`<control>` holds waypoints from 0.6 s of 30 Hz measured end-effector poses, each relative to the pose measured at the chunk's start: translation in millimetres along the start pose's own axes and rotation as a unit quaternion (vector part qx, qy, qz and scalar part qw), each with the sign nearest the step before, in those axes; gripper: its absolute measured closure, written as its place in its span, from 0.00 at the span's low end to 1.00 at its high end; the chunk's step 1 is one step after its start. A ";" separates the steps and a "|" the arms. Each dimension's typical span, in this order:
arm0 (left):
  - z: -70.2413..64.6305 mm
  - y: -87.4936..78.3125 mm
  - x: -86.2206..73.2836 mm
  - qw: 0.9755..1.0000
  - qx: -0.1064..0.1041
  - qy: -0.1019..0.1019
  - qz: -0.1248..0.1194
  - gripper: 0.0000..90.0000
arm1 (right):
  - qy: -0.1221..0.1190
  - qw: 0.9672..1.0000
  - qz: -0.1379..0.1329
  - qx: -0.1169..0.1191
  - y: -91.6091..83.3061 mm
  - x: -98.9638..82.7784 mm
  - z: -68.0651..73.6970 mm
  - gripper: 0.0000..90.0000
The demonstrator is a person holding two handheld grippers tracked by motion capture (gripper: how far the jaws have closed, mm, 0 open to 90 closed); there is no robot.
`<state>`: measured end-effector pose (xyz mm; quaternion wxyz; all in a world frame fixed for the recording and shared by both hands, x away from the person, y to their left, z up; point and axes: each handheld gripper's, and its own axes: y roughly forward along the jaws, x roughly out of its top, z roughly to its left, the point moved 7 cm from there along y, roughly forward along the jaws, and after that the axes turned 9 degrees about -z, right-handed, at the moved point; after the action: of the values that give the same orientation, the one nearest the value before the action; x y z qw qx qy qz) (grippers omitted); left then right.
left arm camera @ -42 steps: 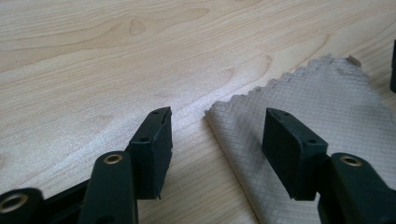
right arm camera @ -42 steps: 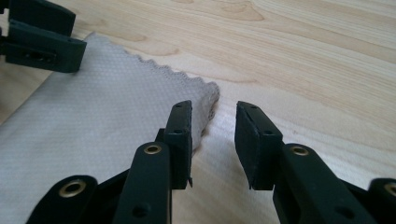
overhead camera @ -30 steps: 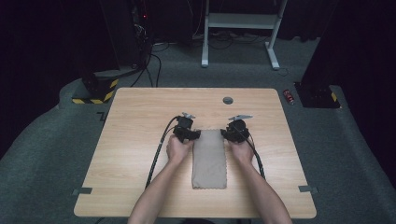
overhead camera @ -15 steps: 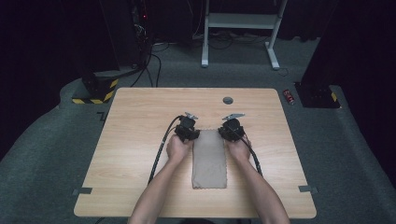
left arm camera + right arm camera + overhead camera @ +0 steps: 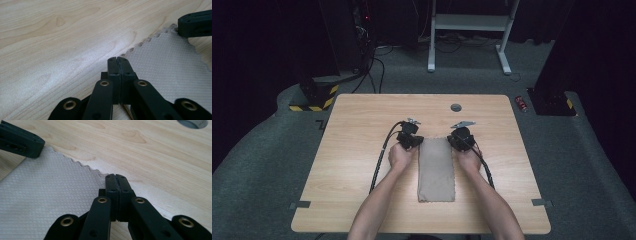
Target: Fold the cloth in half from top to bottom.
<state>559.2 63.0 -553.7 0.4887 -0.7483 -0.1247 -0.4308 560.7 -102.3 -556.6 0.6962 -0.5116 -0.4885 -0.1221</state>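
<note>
A grey-brown waffle-textured cloth lies folded into a long strip in the middle of the wooden table. My left gripper is at its far left corner and my right gripper at its far right corner. In the left gripper view the left gripper has its jaws pressed together on the corner of the cloth, with the right gripper farther off. In the right gripper view the right gripper is likewise shut on the zigzag-edged corner of the cloth. Both pairs of jaws have just been closing.
A round grommet hole sits near the table's far edge. Black cables trail back from each gripper beside the forearms. Off the table, a small red object lies on the floor at the right, with a white desk frame beyond.
Both grippers have edged slightly inward onto the cloth's far corners. The cloth itself lies where it did.
</note>
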 end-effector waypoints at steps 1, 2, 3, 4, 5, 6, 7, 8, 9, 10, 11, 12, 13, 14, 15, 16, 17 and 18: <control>-0.8 -1.8 1.9 1.000 -0.002 0.001 -0.003 0.99 | 0.000 1.000 -0.003 0.000 -2.1 1.2 -0.1 0.99; -1.5 -4.6 3.8 1.000 -0.006 0.001 -0.007 0.99 | 0.000 1.000 -0.004 -0.001 -4.3 2.3 -0.4 0.99; -3.0 -7.2 5.8 1.000 -0.010 -0.003 -0.014 0.99 | -0.002 1.000 -0.007 0.000 -6.3 3.7 -1.1 0.99; -4.2 -9.7 7.6 1.000 -0.012 -0.002 -0.019 0.99 | 0.000 1.000 -0.008 -0.001 -8.4 4.7 -1.1 0.99; -4.5 -12.3 9.2 1.000 -0.013 0.006 -0.020 0.99 | -0.003 1.000 -0.011 -0.002 -10.5 5.9 -1.4 0.99; -5.0 -14.2 11.0 1.000 -0.014 0.007 -0.023 0.99 | -0.005 1.000 -0.015 -0.004 -12.9 7.4 -1.0 1.00; -5.0 -16.1 12.8 1.000 -0.013 0.009 -0.025 0.99 | -0.007 1.000 -0.018 -0.008 -15.7 9.4 0.3 1.00; -4.5 -17.8 14.6 0.999 -0.013 0.006 -0.028 0.99 | -0.013 1.000 -0.024 -0.008 -18.1 12.1 1.5 1.00; -3.4 -19.3 16.1 0.999 -0.016 0.004 -0.030 0.99 | -0.014 0.999 -0.027 -0.009 -20.6 14.4 2.9 1.00; -2.6 -20.1 17.4 0.999 -0.018 -0.001 -0.034 0.99 | -0.016 0.999 -0.030 -0.008 -22.6 16.4 3.4 1.00; -2.0 -20.6 18.3 0.999 -0.021 -0.006 -0.036 1.00 | -0.015 0.999 -0.033 -0.007 -24.1 17.9 3.3 1.00; -1.7 -20.7 18.9 0.999 -0.025 -0.010 -0.033 1.00 | -0.010 0.999 -0.035 -0.004 -24.9 18.8 2.7 1.00; -1.4 -20.2 20.2 0.999 -0.026 -0.008 -0.031 1.00 | -0.004 0.999 -0.035 -0.003 -25.3 19.1 2.1 1.00; -1.4 -19.6 21.8 0.999 -0.027 -0.008 -0.030 1.00 | -0.001 0.999 -0.034 -0.003 -24.8 19.4 0.7 1.00; -1.3 -19.1 23.2 0.999 -0.028 -0.010 -0.029 1.00 | 0.001 1.000 -0.027 -0.004 -23.6 19.8 -0.2 1.00; -0.3 -18.3 25.5 0.999 -0.026 -0.010 -0.029 1.00 | -0.001 1.000 -0.026 -0.005 -23.0 21.0 -1.0 1.00; 0.8 -17.7 27.8 0.999 -0.026 -0.016 -0.031 1.00 | -0.003 1.000 -0.025 -0.006 -22.2 23.5 -2.1 1.00; 2.6 -17.5 29.7 0.999 -0.029 -0.023 -0.030 1.00 | -0.004 1.000 -0.025 -0.007 -21.9 26.3 -2.8 1.00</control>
<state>567.6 66.8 -520.4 0.4502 -0.7680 -0.1458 -0.4316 560.6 -105.7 -522.5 0.6869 -0.5047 -0.5035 -0.1409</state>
